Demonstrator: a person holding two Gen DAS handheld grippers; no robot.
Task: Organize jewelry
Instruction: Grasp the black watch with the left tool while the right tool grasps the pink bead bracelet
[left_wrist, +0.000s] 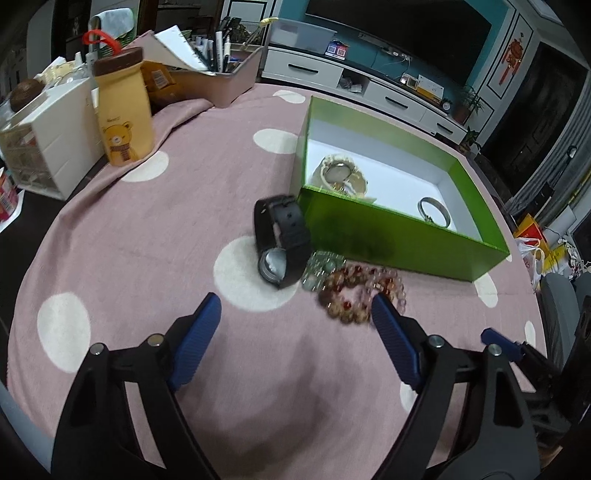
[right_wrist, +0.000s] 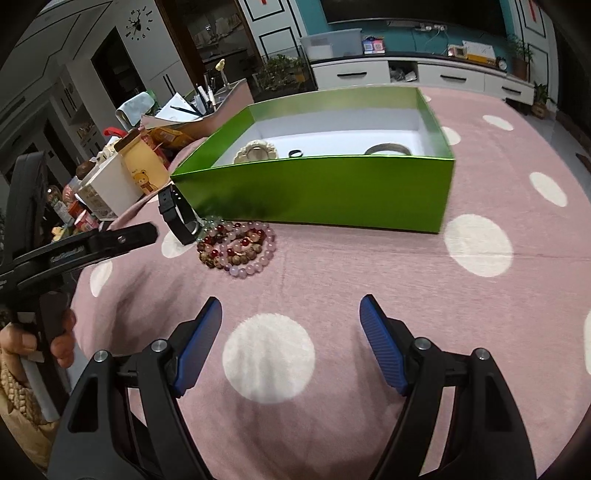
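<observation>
A green box with a white floor stands on the pink dotted cloth. Inside lie a cream bracelet, a silver bangle and a small dark ring. In front of the box lie a black watch, a green bead piece and a pile of red, brown and pink bead bracelets. My left gripper is open and empty, just short of the watch and beads. My right gripper is open and empty, nearer the table's front.
A yellow bear bottle, a white drawer unit and a pen holder stand at the far left of the table. The left gripper's arm and a hand show at the left of the right wrist view.
</observation>
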